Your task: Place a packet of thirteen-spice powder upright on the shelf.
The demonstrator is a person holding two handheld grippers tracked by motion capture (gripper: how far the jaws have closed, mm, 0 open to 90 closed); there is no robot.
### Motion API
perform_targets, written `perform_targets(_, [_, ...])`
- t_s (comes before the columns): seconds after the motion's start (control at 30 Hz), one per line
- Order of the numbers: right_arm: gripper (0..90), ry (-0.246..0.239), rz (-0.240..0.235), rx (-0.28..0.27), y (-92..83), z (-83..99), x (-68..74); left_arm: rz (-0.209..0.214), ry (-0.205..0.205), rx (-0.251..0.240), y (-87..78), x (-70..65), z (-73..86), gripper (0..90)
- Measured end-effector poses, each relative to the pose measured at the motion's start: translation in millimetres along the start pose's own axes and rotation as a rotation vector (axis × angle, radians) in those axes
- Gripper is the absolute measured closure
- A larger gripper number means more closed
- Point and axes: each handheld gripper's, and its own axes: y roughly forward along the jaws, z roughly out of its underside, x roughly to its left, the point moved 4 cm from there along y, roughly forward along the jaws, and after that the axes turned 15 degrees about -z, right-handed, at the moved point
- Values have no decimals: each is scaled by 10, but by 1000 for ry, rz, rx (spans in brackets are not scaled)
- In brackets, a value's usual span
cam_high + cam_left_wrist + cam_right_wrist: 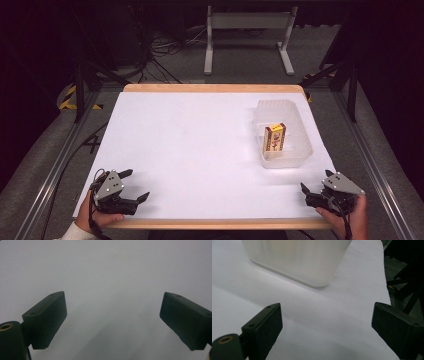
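Both grippers sat low at the near edge of the table, well apart. Left gripper rested at the near-left corner w/ jaws spread wide, nothing btwn them; the left gripper view had just bare white surface past the two black pads. Right gripper was at the near-right corner, jaws also wide apart & empty, pointing toward the tub. The tub, clear plastic, stood on the right half of the table, near the right gripper but not touching it; in the right gripper view its near wall loomed just ahead. Inside it lay a small box, yellow and brown, flat on the tub's floor.
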Motion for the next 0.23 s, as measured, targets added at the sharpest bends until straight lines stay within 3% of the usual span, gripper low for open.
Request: perform_targets(0.23, [104, 3, 3, -3, -37, 5, 24, 10, 0, -3, 31, -4, -21, 82])
